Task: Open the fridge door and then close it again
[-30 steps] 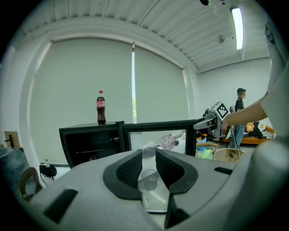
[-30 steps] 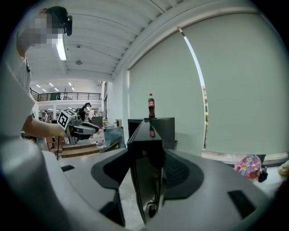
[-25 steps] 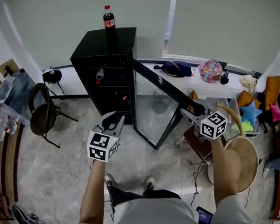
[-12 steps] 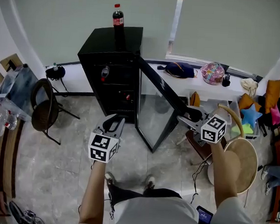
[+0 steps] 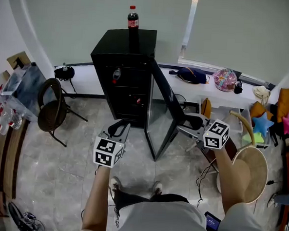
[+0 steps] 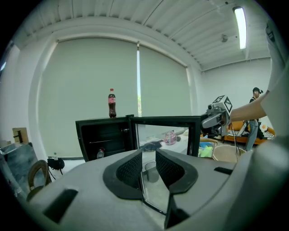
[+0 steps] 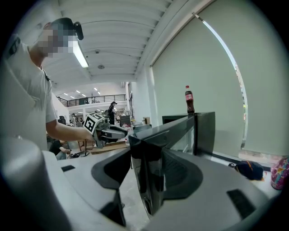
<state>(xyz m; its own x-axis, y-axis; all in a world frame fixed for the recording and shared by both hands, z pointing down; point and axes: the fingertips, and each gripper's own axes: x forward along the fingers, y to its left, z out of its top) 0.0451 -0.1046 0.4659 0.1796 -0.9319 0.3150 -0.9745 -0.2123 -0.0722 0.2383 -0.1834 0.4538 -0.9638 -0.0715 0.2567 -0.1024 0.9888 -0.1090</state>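
A black mini fridge (image 5: 120, 52) stands against the wall with a cola bottle (image 5: 133, 18) on top. Its glass door (image 5: 160, 106) stands roughly half open, with bottles on the shelves inside. My right gripper (image 5: 184, 125) is at the door's free edge. In the right gripper view that edge (image 7: 151, 149) lies between the jaws, both pads are against it, and the jaws are easing open. My left gripper (image 5: 118, 128) hovers in front of the fridge, apart from it. Its jaws stand slightly open with nothing between them (image 6: 148, 158).
A dark round chair (image 5: 52, 109) stands left of the fridge. Right of the fridge a white ledge (image 5: 204, 89) carries bags. A round wicker basket (image 5: 251, 168) and coloured cushions (image 5: 261, 119) sit at the right. The person's feet (image 5: 154, 188) are on the tiled floor.
The glass door has swung toward the fridge, and my right gripper has moved left with its edge. My left gripper has drifted slightly and stayed as it was.
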